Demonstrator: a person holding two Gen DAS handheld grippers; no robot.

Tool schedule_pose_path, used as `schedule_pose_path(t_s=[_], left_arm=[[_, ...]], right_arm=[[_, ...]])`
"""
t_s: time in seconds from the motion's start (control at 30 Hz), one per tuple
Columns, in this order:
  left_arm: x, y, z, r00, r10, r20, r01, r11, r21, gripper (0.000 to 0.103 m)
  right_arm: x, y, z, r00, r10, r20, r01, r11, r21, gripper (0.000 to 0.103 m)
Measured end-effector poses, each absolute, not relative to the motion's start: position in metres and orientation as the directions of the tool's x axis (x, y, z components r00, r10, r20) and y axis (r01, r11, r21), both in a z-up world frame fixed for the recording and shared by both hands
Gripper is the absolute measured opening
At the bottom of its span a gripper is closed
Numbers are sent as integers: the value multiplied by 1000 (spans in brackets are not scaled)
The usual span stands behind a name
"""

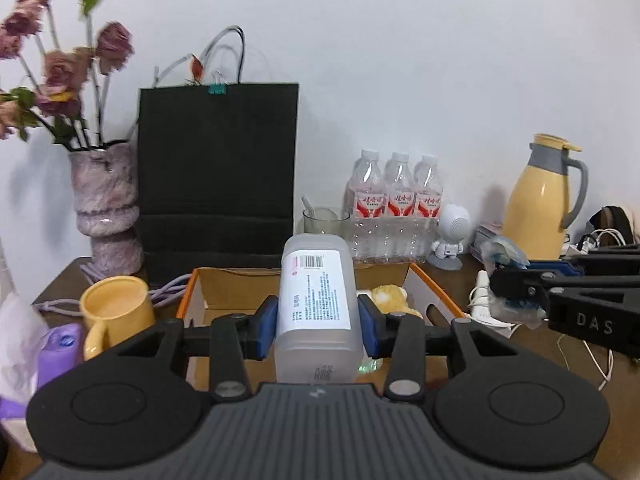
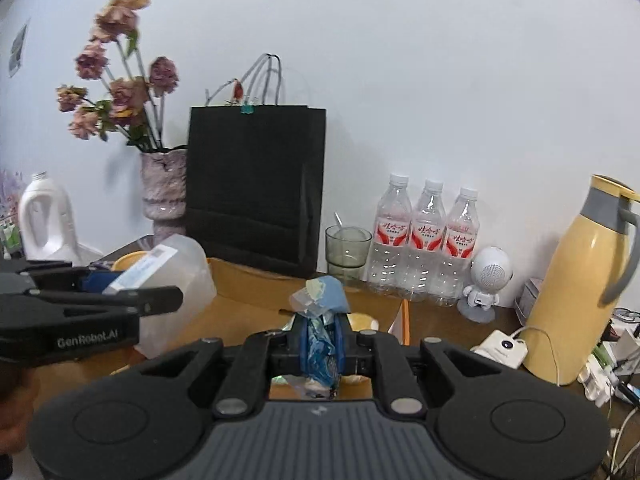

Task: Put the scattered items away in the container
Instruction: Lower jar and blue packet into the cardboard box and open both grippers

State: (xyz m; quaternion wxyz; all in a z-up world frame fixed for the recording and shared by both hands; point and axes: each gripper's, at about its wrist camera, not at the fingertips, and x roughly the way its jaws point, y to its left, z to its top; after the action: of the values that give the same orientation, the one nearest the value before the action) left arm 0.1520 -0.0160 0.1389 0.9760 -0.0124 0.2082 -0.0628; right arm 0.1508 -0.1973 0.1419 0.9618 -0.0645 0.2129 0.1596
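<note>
My left gripper (image 1: 318, 324) is shut on a translucent plastic bottle (image 1: 317, 308) with a white barcode label, held above the open cardboard box (image 1: 200, 304) with orange edges. A yellow plush toy (image 1: 390, 298) lies inside the box. My right gripper (image 2: 320, 340) is shut on a crumpled blue and clear plastic wrapper (image 2: 320, 320), over the same box (image 2: 240, 292). The left gripper and its bottle (image 2: 168, 280) show at the left of the right wrist view. The right gripper with the wrapper (image 1: 508, 264) shows at the right of the left wrist view.
A black paper bag (image 1: 218, 184), a vase of dried roses (image 1: 106, 208), a yellow mug (image 1: 116, 312), a glass (image 1: 324, 220), three water bottles (image 1: 396, 200), a small white robot speaker (image 1: 450, 236) and a yellow thermos jug (image 1: 540, 200) stand around the box. Chargers and cables (image 2: 500, 346) lie right.
</note>
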Motion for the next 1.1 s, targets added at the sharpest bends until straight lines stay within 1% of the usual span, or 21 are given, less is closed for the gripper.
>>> schedule_pose_path(t_s=[0.03,0.13,0.27,0.37,0.53,0.6,0.7,0.8,1.0,1.03,1.07,1.1], left_arm=[[161,-19,138,900,-121,-418,111,993,-48,42],[193,-27,129,862,-111,-495,98,994,-52,42],[230,-30,110,795,-115,-596,56,992,-117,42],[252,-33,94,750,-109,-653,33,991,-127,42],[275,-32,75,692,-113,-713,-1,987,-158,42],[284,-35,68,664,-114,-739,-16,986,-166,42],[288,-36,58,639,-138,-757,-16,981,-192,42],[289,-39,53,629,-147,-764,-4,981,-192,42],[286,-37,61,638,-166,-752,20,980,-199,43],[285,-36,64,642,-166,-748,20,980,-200,43],[283,-34,68,647,-168,-744,23,979,-201,43],[282,-33,72,651,-167,-740,26,980,-199,45]], right_arm=[[164,-199,142,837,294,-462,-351,936,-41,12],[203,-202,133,767,324,-554,-374,927,25,12],[245,-203,115,709,294,-641,-338,939,57,12],[272,-202,100,652,276,-706,-315,946,80,12],[300,-198,75,573,219,-790,-298,953,48,12],[302,-194,70,556,212,-804,-307,951,39,13],[306,-188,59,526,189,-829,-319,948,14,13],[309,-183,46,491,168,-855,-325,946,0,14],[309,-181,37,472,163,-866,-327,945,-1,21],[308,-181,39,475,163,-865,-323,946,1,25],[307,-182,42,479,163,-862,-317,949,4,37],[305,-183,47,487,166,-857,-311,950,7,45]])
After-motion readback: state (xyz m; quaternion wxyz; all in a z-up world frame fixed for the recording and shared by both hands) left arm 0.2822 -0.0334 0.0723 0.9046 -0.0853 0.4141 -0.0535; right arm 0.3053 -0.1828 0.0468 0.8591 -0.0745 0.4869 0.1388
